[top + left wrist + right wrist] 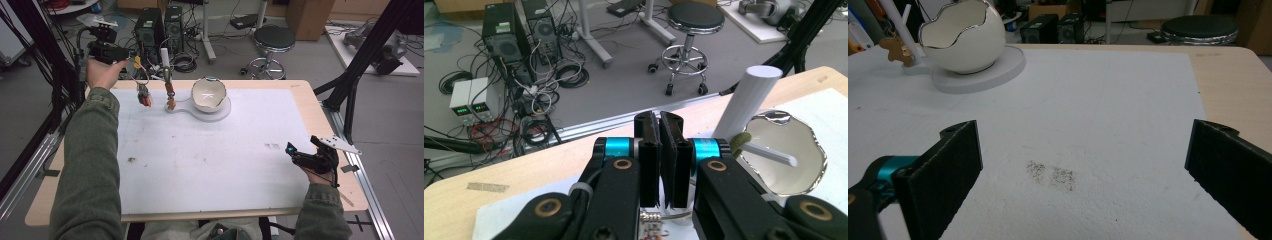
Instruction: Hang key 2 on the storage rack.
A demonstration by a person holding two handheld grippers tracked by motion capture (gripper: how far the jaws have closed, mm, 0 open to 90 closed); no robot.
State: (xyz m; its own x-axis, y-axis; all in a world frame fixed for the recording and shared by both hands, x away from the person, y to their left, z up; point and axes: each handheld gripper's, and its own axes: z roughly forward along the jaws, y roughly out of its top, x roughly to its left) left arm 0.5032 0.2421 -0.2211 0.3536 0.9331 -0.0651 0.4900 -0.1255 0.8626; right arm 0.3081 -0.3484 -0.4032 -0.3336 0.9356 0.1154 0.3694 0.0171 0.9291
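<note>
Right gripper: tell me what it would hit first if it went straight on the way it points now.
Judging by its own view, the right gripper, jaws open, points low across the white mat. It would probably meet the mat's bare surface first, near the dark smudge. The egg-shaped bowl sits off to one side, though depth is unclear.

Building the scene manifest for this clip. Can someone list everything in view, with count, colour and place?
egg-shaped bowl: 1, white with a jagged silvery rim, far middle of the mat, on a round white base
white stand: 1, upright rod with a side peg, left of the bowl
hanging trinkets: 2 clusters, red-brown, one under the rod and one left of it
mat: 1, white, smudged, covering most of the tabletop
table: 1, light wood
stool: 1, black seat with chrome legs, on the floor beyond the table
computer towers: 2, black, floor beyond the table, among cables
left gripper: 1, black, jaws shut, raised past the far left corner
right gripper: 1, black, jaws wide open, near right of the mat
</note>
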